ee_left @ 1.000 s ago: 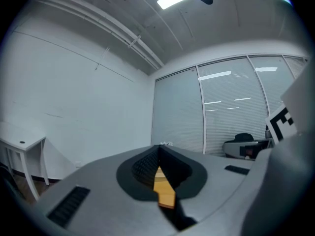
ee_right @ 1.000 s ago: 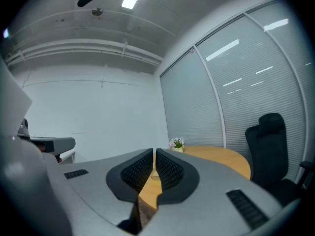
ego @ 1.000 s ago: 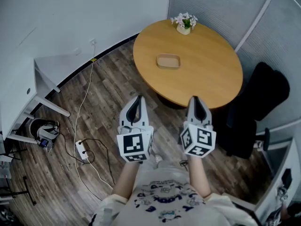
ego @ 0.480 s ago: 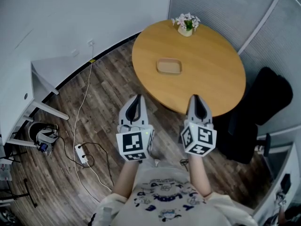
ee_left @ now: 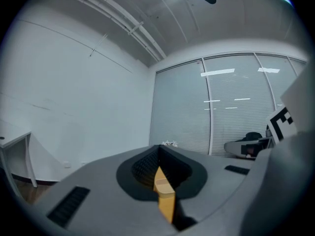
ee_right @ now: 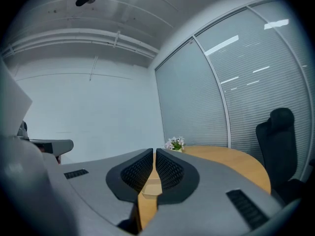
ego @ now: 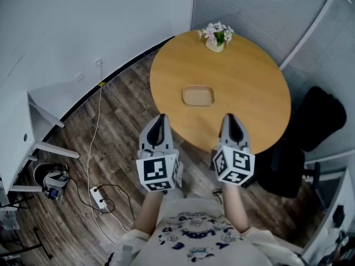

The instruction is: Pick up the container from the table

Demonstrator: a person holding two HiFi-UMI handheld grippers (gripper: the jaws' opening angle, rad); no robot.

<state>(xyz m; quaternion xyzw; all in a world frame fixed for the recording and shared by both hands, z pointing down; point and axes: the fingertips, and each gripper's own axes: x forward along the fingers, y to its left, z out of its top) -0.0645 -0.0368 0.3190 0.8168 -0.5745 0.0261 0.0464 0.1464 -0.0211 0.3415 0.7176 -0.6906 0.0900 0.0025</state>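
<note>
The container (ego: 198, 96) is a shallow tan tray lying near the middle of the round wooden table (ego: 249, 82). In the head view both grippers are held side by side over the floor, short of the table's near edge. The left gripper (ego: 161, 117) and the right gripper (ego: 229, 117) both point at the table, jaws shut and empty. In the left gripper view the left gripper (ee_left: 158, 149) has its dark pads pressed together. The right gripper (ee_right: 154, 154) shows only a thin slit between its pads, with the table top (ee_right: 236, 163) beyond.
A small pot of flowers (ego: 215, 35) stands at the table's far edge. A black office chair (ego: 310, 129) sits right of the table. A white desk (ego: 33, 121) is at the left, with a cable and power strip (ego: 100, 197) on the wooden floor.
The table and container have slid lower and nearer in the head view as the person came closer. Both grippers keep their place in the view and stay shut.
</note>
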